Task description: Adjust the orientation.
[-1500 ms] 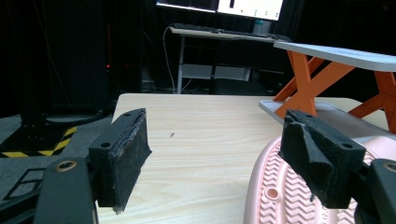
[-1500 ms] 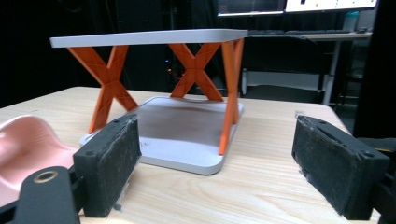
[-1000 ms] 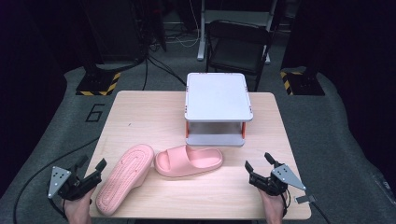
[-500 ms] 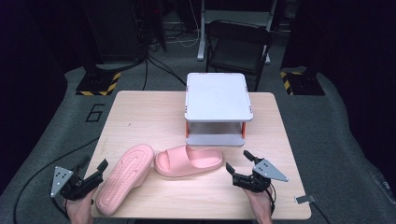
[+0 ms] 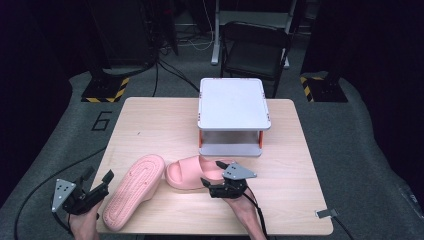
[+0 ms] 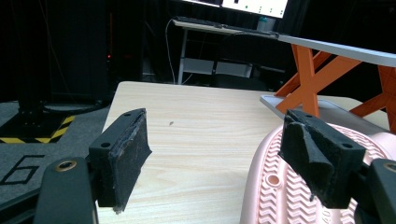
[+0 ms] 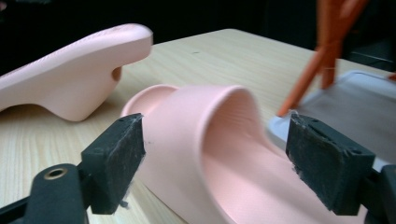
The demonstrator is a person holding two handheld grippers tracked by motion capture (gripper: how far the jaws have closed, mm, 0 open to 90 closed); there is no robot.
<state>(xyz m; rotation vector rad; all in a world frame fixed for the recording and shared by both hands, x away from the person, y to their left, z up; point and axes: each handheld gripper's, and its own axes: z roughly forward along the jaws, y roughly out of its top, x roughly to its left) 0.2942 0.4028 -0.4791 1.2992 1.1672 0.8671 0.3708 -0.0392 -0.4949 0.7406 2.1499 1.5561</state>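
A light wooden desk [image 5: 150, 120] stands on grey floor [image 5: 360, 130], and at its far middle sits a small white two-tier shelf [image 5: 233, 102] with orange legs, its lower tray just above the desk top. Beyond the far edge stands a dark chair [image 5: 257, 50], with yellow-and-black striped blocks [image 5: 106, 90] on the floor to the far left and far right. A white figure 6 [image 5: 101, 120] is marked on the floor left of the desk, and a small grey tag [image 5: 325, 213] lies at the near right corner.
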